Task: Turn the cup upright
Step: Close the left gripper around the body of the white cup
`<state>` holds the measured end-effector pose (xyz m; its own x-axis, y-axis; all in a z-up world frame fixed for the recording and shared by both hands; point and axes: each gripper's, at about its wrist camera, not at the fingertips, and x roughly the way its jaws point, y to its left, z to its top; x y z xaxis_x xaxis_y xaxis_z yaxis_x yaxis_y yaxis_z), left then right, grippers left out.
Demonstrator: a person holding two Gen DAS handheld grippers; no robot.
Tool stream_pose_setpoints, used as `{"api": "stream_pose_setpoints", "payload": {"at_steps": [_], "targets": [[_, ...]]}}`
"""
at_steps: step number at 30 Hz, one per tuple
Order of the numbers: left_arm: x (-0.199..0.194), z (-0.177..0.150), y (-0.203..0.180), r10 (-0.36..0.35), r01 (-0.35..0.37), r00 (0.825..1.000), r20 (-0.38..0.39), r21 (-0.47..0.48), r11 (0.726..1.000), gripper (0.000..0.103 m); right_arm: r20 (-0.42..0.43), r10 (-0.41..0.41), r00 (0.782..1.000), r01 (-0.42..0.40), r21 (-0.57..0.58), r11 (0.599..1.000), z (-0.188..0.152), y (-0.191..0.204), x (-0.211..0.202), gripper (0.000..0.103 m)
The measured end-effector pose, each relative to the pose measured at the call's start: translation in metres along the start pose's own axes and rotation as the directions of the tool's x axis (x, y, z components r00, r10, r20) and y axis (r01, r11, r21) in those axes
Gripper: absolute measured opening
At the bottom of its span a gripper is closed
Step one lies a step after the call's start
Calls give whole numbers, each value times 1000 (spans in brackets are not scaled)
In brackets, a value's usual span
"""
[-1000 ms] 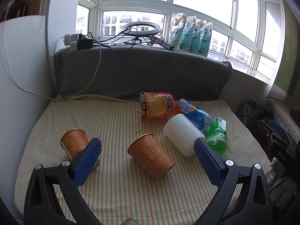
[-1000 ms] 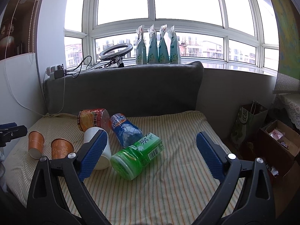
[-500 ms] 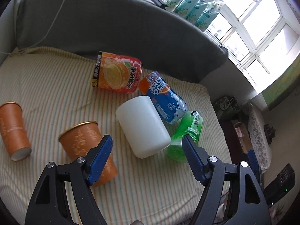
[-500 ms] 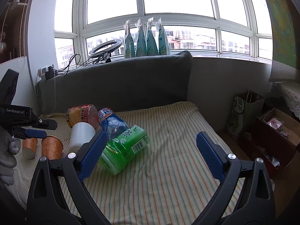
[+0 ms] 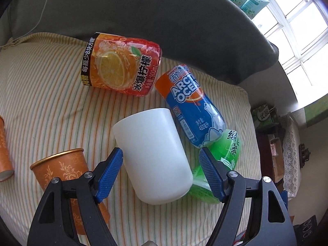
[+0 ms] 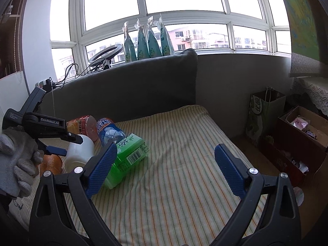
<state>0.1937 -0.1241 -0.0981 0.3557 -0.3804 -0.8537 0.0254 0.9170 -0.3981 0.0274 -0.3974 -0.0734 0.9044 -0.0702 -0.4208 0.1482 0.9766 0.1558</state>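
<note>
A white plastic cup [image 5: 153,155] lies on its side on the striped cushion [image 5: 41,86], its closed base toward me. My left gripper [image 5: 162,174] is open, with one blue pad on each side of the cup, not pressing it. The cup also shows in the right wrist view [image 6: 79,153], with the left gripper [image 6: 61,143] over it. My right gripper [image 6: 164,168] is open and empty above the bare striped cushion [image 6: 174,143], to the right of the cup.
An orange paper cup [image 5: 61,172] lies left of the white cup, another [image 5: 4,149] at the far left. An orange drink bottle [image 5: 121,71], a blue bottle [image 5: 192,106] and a green bottle [image 5: 221,160] lie close beside and behind it. A grey backrest [image 5: 164,26] stands behind.
My left gripper has moved right and down from the orange paper cup to straddle the white cup. My right gripper has drifted slightly right and stays open.
</note>
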Motion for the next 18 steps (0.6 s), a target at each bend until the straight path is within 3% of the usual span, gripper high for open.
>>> {"api": "stream_pose_setpoints", "payload": {"at_steps": [3,18], "targets": [[10,2,6,-1,0,1000,-27,-25,1000,76,-5,0,1000,0,4,1000,-1,-2,2,98],[5,2,7,-3,3,1000,0,-13,1000,67,-6,-10,1000,10,23,1000,-4,-10,0,98]]}}
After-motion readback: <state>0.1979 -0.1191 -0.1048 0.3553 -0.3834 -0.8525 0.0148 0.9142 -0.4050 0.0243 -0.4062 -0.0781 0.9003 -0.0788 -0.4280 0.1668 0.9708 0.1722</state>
